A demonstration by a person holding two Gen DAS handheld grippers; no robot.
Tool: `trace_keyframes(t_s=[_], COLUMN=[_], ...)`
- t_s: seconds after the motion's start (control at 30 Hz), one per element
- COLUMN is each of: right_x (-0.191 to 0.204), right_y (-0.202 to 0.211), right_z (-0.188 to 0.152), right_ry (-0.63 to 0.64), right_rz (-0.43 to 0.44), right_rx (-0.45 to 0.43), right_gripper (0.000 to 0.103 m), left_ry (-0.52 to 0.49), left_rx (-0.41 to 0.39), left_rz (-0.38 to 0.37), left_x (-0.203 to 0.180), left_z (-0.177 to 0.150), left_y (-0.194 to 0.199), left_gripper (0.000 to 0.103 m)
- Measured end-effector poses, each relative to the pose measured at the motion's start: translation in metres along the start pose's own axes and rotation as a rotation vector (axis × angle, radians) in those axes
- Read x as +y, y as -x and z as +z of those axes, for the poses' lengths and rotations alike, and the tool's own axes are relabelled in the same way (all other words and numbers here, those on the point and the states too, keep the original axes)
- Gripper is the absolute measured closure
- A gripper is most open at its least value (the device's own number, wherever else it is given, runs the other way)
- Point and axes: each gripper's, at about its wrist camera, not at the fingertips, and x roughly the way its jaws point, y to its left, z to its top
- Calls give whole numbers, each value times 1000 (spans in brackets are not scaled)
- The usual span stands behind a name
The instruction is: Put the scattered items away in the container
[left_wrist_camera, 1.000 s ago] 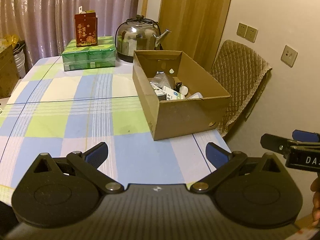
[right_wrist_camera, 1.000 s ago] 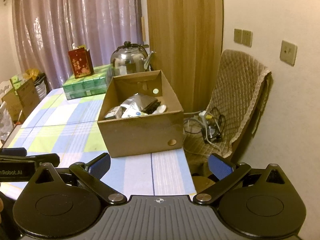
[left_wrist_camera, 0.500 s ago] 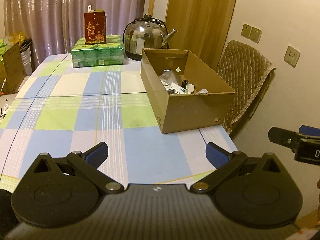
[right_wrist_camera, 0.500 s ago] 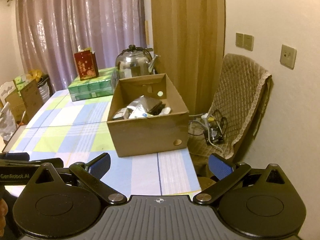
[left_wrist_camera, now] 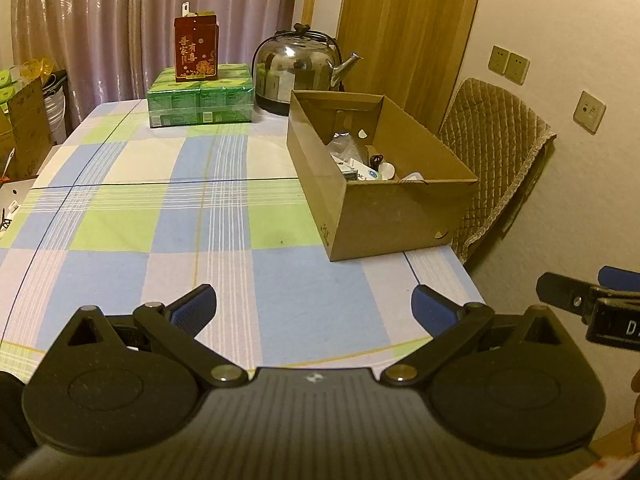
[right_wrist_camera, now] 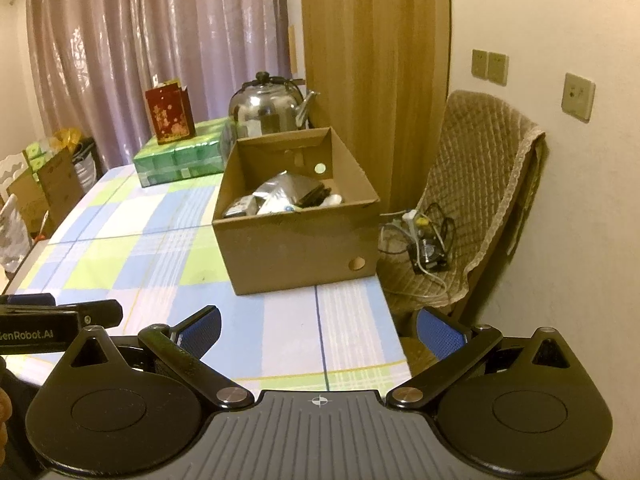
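Observation:
A brown cardboard box (left_wrist_camera: 400, 216) (right_wrist_camera: 296, 248) stands on the checked tablecloth near the table's right edge. Inside it lie several small items (left_wrist_camera: 360, 166) (right_wrist_camera: 280, 200): a silver pouch, white packets, a dark object. My left gripper (left_wrist_camera: 314, 306) hovers open over the table's near edge, nothing between its blue pads. My right gripper (right_wrist_camera: 318, 328) is open too, empty, over the near right corner. Each gripper shows at the side of the other's view: the right one (left_wrist_camera: 588, 304), the left one (right_wrist_camera: 60, 322).
At the far end stand a green pack (left_wrist_camera: 200, 98) with a red carton (left_wrist_camera: 196, 52) on top and a steel kettle (left_wrist_camera: 298, 68). A quilt-covered chair (right_wrist_camera: 472, 216) with a power strip and cables (right_wrist_camera: 420, 240) stands right of the table. Cardboard boxes (left_wrist_camera: 22, 128) sit at the left.
Both grippers have drawn back and risen from the box, which now looks smaller and farther. Both stay open and empty.

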Motion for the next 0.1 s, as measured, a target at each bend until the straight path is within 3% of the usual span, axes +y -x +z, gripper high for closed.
trace_keyframes(t_s=[0.1], right_x=[1], right_y=[-1], right_z=[-2], right_ry=[1], right_rz=[-1], right_rx=[2], right_gripper=[2], left_ry=[1], left_rx=[-1], left_rz=[0], left_x=[0], left_z=[0], left_y=[0], left_gripper=[1])
